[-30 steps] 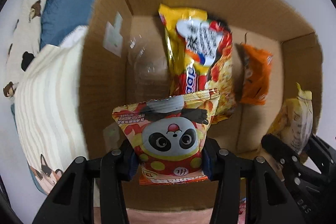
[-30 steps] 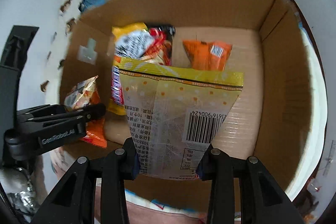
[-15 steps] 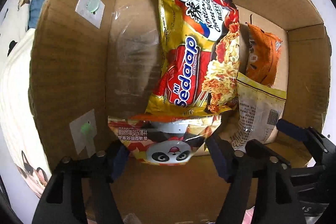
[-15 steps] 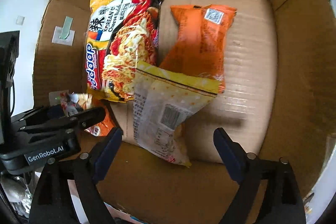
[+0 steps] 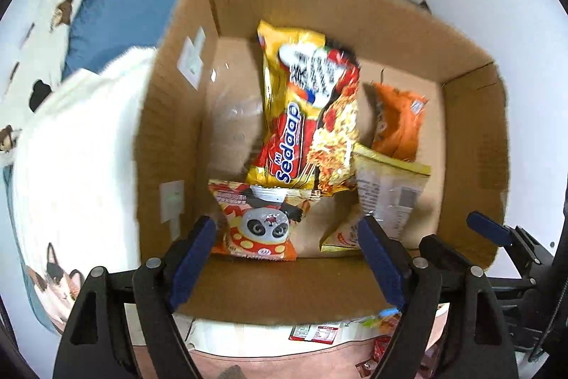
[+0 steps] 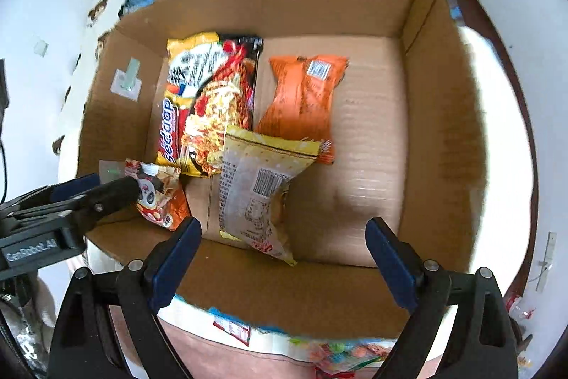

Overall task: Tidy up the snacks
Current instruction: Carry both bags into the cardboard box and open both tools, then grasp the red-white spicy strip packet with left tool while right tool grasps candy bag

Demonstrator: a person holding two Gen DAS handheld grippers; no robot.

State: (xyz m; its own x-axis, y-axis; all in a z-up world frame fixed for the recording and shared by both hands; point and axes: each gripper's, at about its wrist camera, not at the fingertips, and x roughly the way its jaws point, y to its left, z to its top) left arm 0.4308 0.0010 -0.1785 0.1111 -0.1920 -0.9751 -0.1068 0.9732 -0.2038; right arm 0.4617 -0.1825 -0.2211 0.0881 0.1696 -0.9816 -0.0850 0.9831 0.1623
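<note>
Lengthwise, noodle packet (image 5: 305,116) points toward box (image 5: 170,116) far wall.

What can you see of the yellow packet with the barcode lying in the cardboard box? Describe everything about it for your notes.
The yellow packet is a crinkly plastic pouch with a yellow sealed top edge, a pale printed back showing small text and a barcode, and contents dimly visible through it. It lies flat, back upward, on the floor of the cardboard box, slightly skewed. Its top edge overlaps the orange packet and touches the noodle packet. Neither gripper touches it.
</note>
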